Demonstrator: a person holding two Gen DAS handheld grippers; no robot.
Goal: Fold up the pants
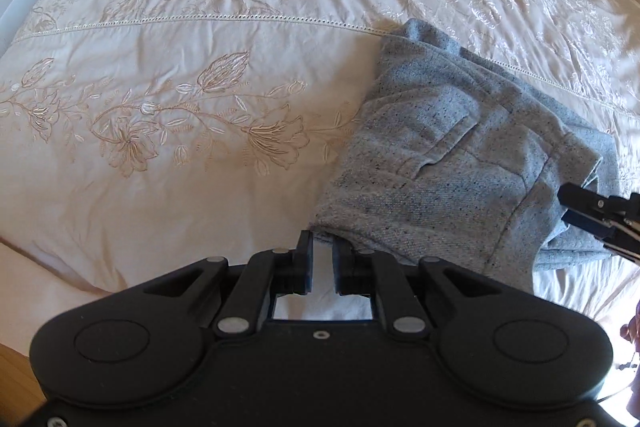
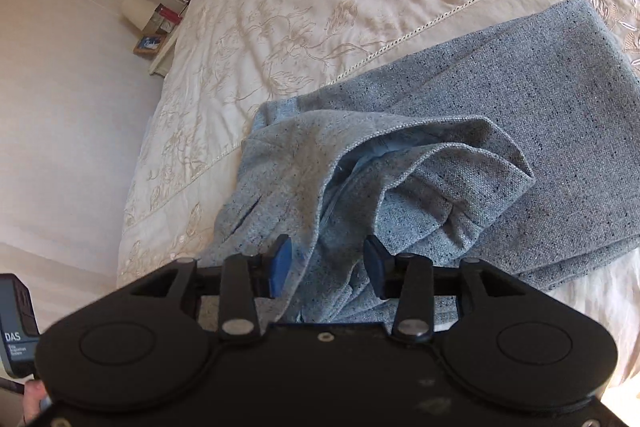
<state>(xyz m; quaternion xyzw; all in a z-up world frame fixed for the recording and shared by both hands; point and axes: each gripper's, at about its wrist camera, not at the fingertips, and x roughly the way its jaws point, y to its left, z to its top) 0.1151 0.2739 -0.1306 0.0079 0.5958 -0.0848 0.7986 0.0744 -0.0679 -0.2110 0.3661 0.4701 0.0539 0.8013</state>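
Pants [image 1: 460, 163], grey speckled, lie partly folded on the cream embroidered bedspread [image 1: 180, 39], right of centre in the left wrist view, a back pocket facing up. My left gripper [image 1: 321, 251] sits at the lower left corner of the fabric, fingers nearly together with a thin gap; white sheet shows through it, nothing pinched. The right fingertip touches the pants edge, I think. My right gripper [image 2: 327, 259] shows at lower centre of the right wrist view, blue pads [image 2: 280, 267] spread wide, rumpled waistband cloth bunched between them but neither pad pressing on it. Same gripper pokes in at the right edge of the left wrist view. Nightstand [image 2: 160, 39] with small items sits upper left
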